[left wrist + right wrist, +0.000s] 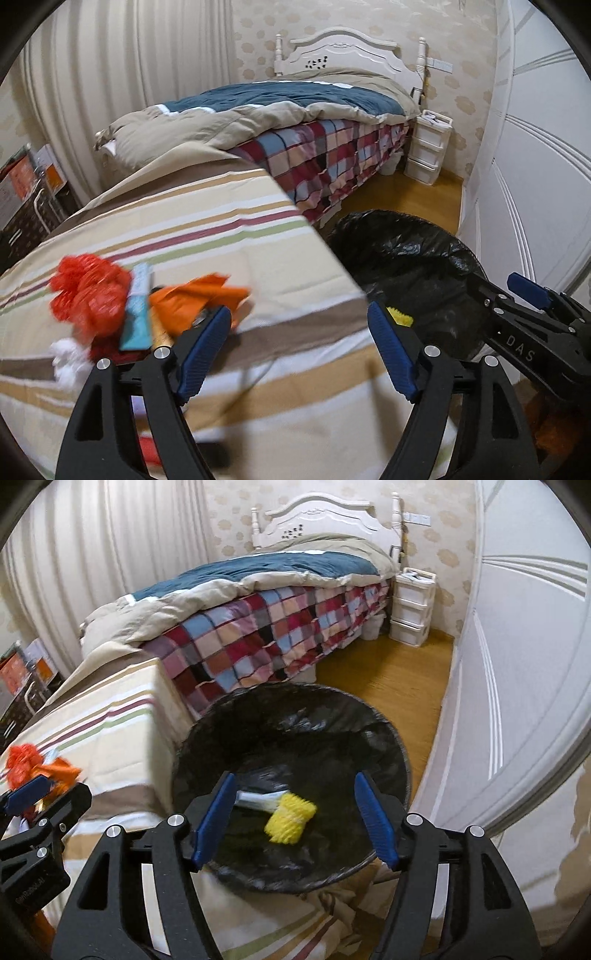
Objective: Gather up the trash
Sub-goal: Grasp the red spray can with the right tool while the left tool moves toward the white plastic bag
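My right gripper hangs over the black-lined trash bin, and its jaws stand well apart with nothing between the pads. Below it, inside the bin, lies a yellow brush with a pale handle; it is blurred, so I judge it is maybe not yet at rest. My left gripper is also wide open and holds nothing. It hovers over the striped cloth, near the edge which faces the bin.

The trash that remains is a small heap on this cloth, just at the left of my left gripper: a red crumpled bag, an orange wrapper, a light blue packet and something white and soft. These pieces touch and overlap each other.

What can go wrong, I think, is this. The heap is thin and light, so if I close on only one corner, the piece may slip out on the way to the bin and fall on the floor between cloth and bin. If I go too deep, the pads can pinch the cloth together with the wrapper and pull it. Also the two grippers are near each other at the bin side, and a quick swing could knock them together.
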`<state>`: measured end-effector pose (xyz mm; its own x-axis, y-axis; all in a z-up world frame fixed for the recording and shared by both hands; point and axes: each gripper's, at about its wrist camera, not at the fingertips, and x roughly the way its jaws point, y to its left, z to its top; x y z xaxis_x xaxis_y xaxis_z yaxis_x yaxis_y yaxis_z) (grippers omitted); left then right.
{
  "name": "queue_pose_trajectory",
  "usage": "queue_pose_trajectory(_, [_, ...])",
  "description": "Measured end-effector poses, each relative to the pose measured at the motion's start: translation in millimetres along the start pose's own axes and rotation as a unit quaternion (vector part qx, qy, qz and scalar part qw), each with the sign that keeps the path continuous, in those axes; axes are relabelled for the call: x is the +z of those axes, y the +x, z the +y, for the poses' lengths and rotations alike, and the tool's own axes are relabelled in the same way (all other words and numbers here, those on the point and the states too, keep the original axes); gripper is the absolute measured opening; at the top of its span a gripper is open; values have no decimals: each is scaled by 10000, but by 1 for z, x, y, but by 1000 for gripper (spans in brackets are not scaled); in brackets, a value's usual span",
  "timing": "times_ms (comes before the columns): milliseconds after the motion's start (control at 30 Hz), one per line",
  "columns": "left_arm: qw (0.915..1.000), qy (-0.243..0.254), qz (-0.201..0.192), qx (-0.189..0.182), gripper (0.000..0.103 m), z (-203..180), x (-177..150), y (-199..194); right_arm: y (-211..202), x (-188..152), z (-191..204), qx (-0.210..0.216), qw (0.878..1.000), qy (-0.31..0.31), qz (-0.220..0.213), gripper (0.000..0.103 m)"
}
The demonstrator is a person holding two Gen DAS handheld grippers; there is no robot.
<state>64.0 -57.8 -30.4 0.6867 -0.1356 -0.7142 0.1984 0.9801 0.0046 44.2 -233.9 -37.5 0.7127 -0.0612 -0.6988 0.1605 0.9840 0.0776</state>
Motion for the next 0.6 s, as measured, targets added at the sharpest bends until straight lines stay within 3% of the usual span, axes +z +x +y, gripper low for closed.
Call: queue_pose_trajectory(600, [9959,-610,366,564,77,95,-72,-50,-35,-39,92,818,9937,-736,206,66])
